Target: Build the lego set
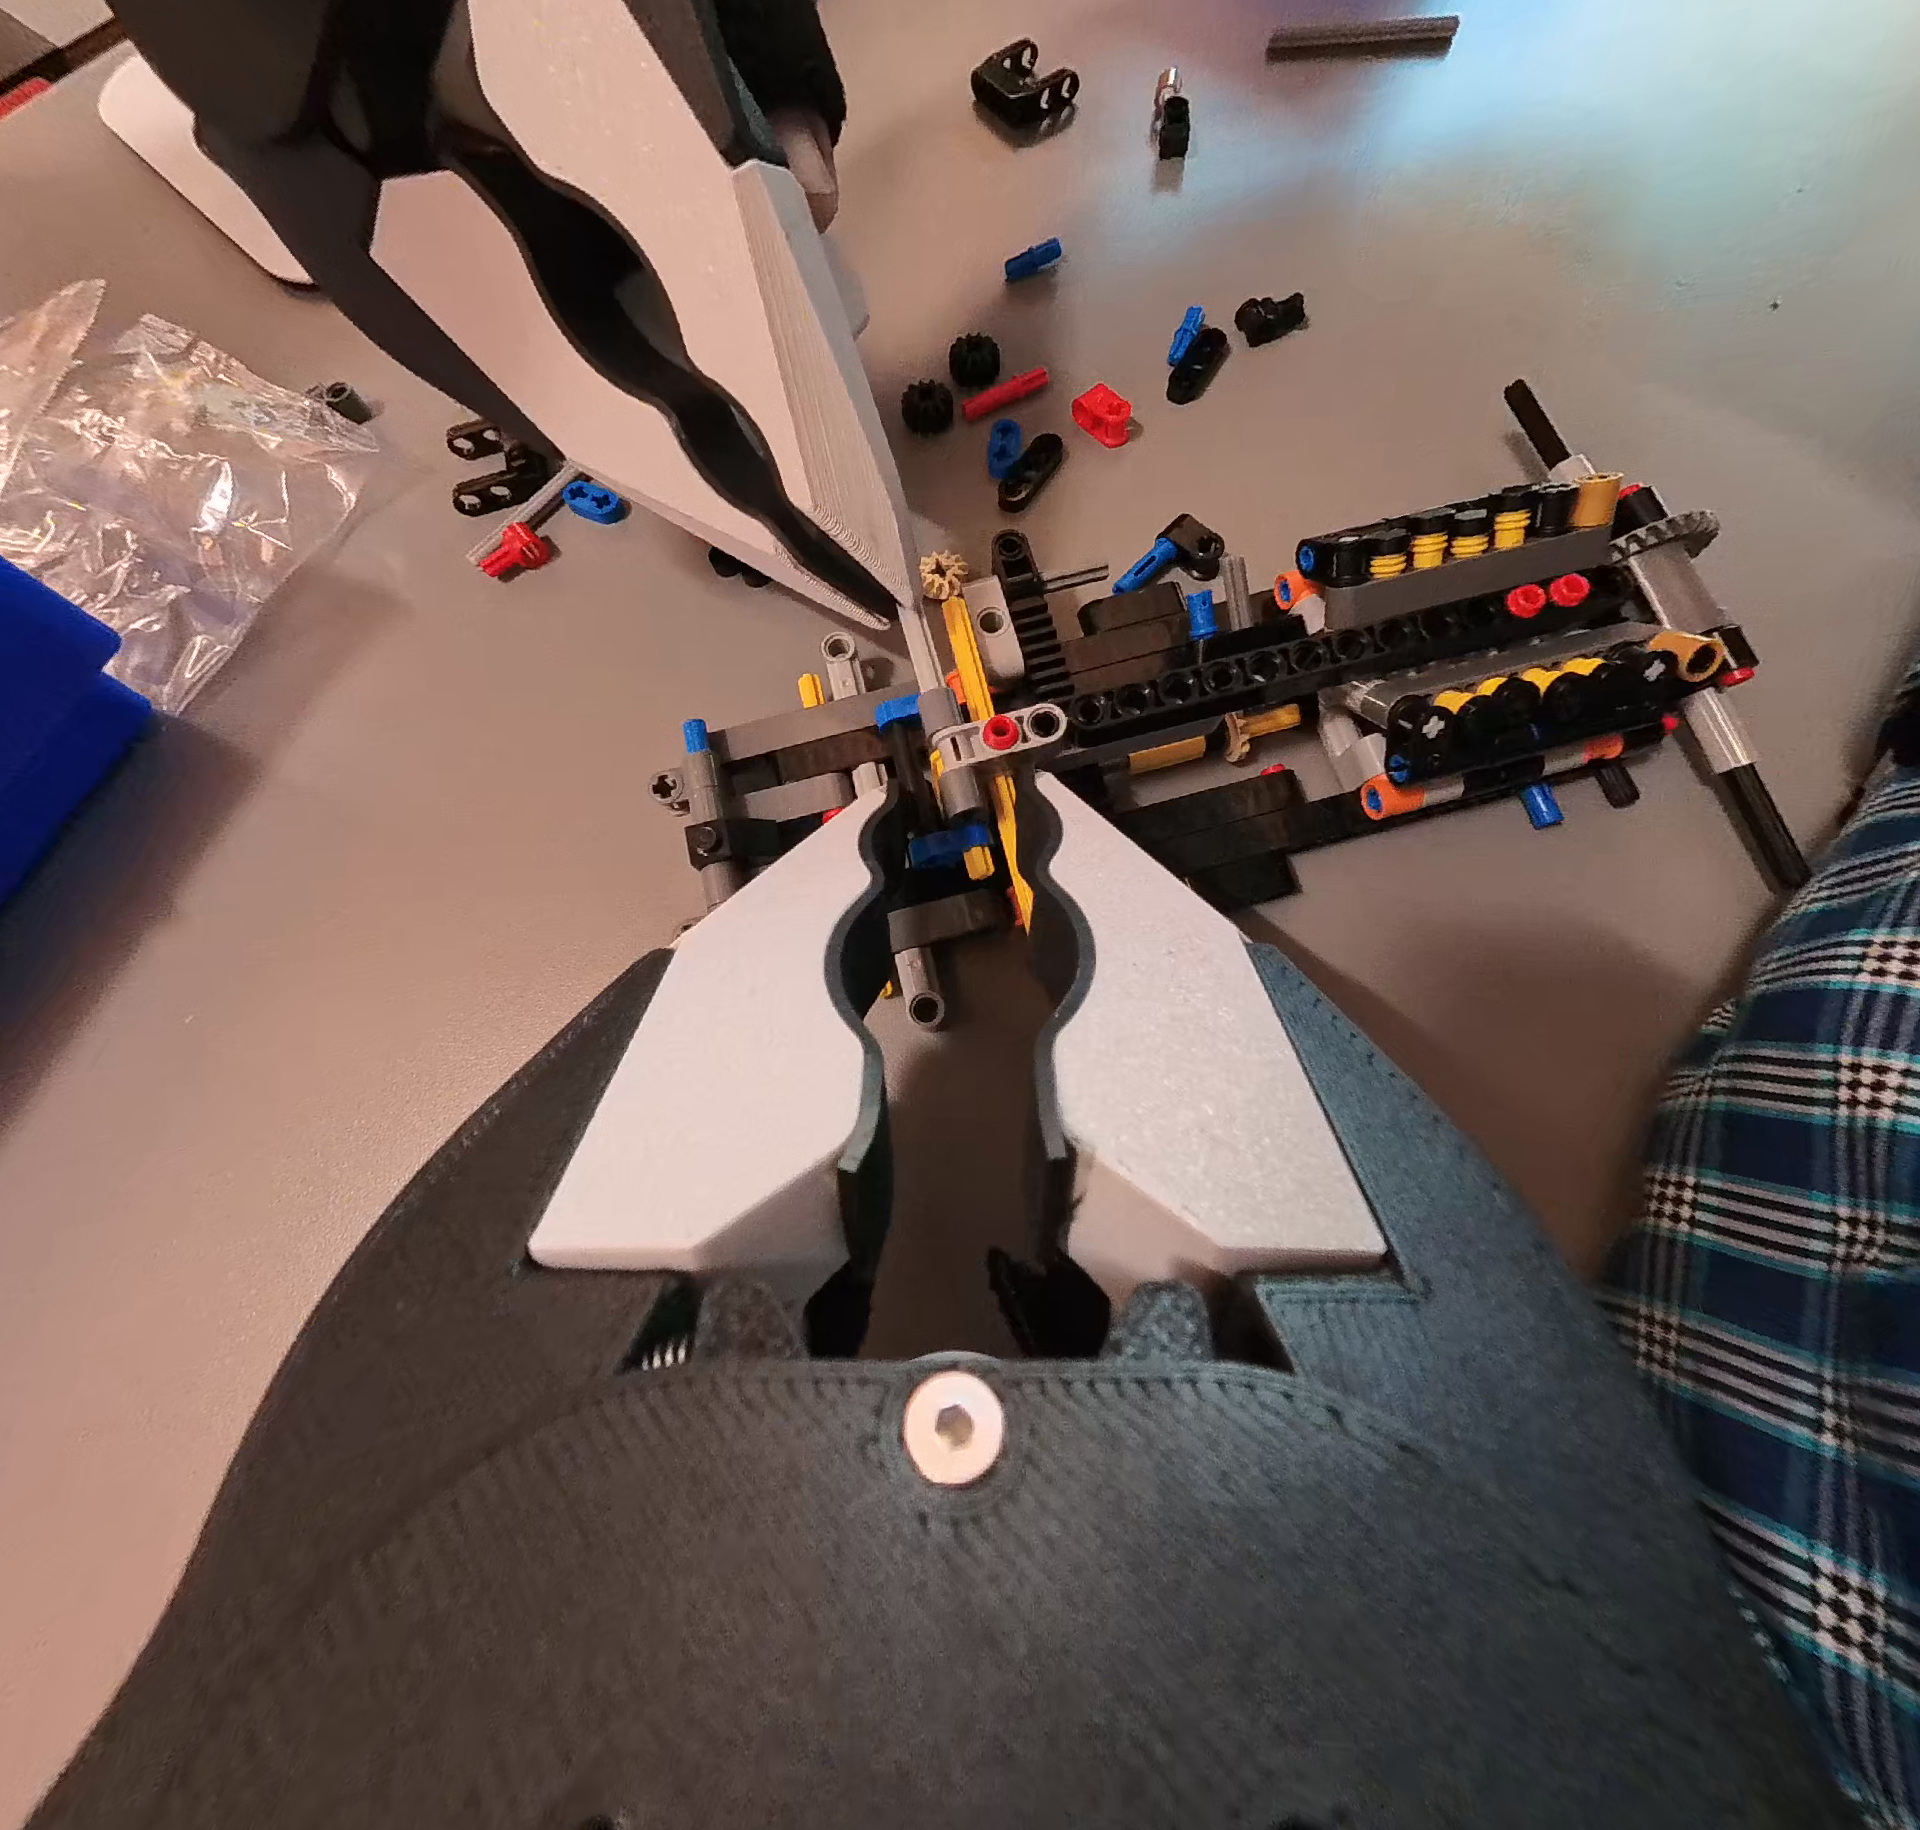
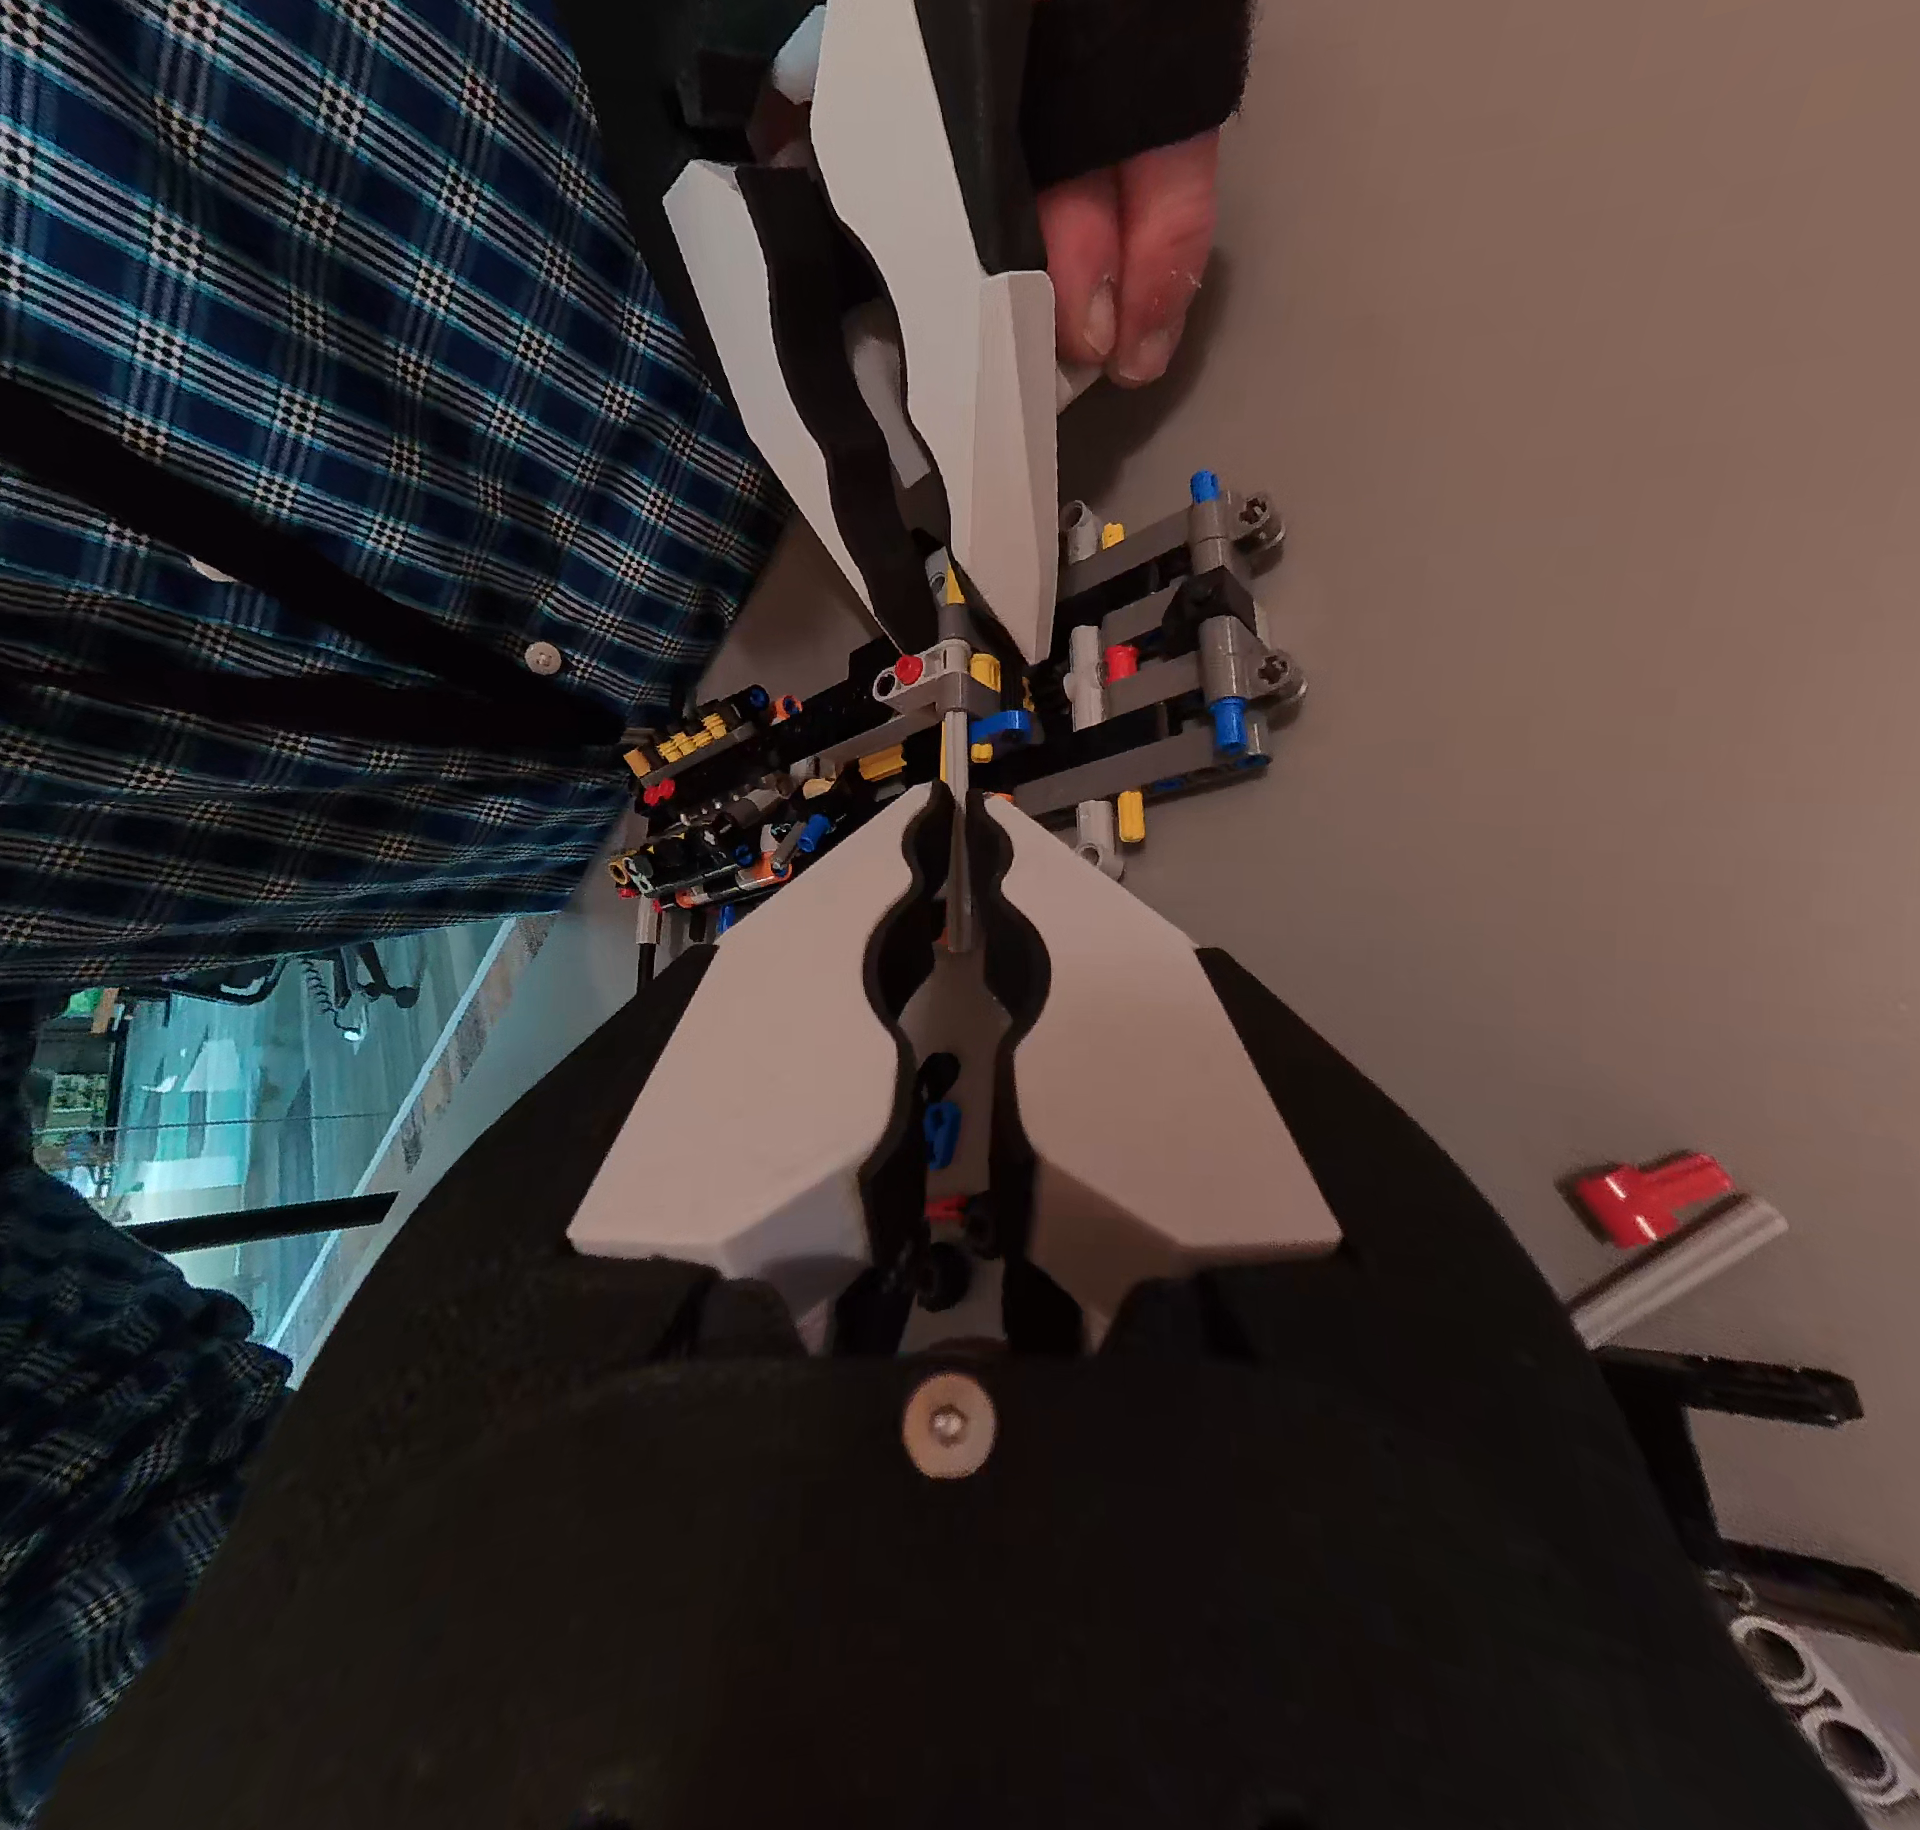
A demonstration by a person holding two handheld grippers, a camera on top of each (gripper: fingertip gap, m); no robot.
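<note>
The long lego model (image 1: 1351,658) of black and grey beams with yellow, blue and red pins lies on the grey table (image 1: 416,949). My left gripper (image 1: 961,793) is shut on the model's narrow front section. My right gripper (image 1: 899,617) comes in from the upper left, shut on a thin grey axle (image 1: 928,653) whose end sits in the model beside a small tan gear (image 1: 943,573). In the right wrist view my right gripper (image 2: 961,798) pinches the axle (image 2: 958,876), which points into the model (image 2: 1143,752). The left gripper (image 2: 971,642) clamps the model from the far side.
Loose black, blue and red pins and gears (image 1: 1039,398) lie behind the model, with a dark axle (image 1: 1361,37) farther back. Clear plastic bags (image 1: 156,481) and a blue box (image 1: 52,700) are at the left. A plaid sleeve (image 1: 1787,1157) is at the right. A red piece (image 2: 1652,1193) lies near a grey beam (image 2: 1673,1271). My two grippers' fingertips are within a few centimetres of each other.
</note>
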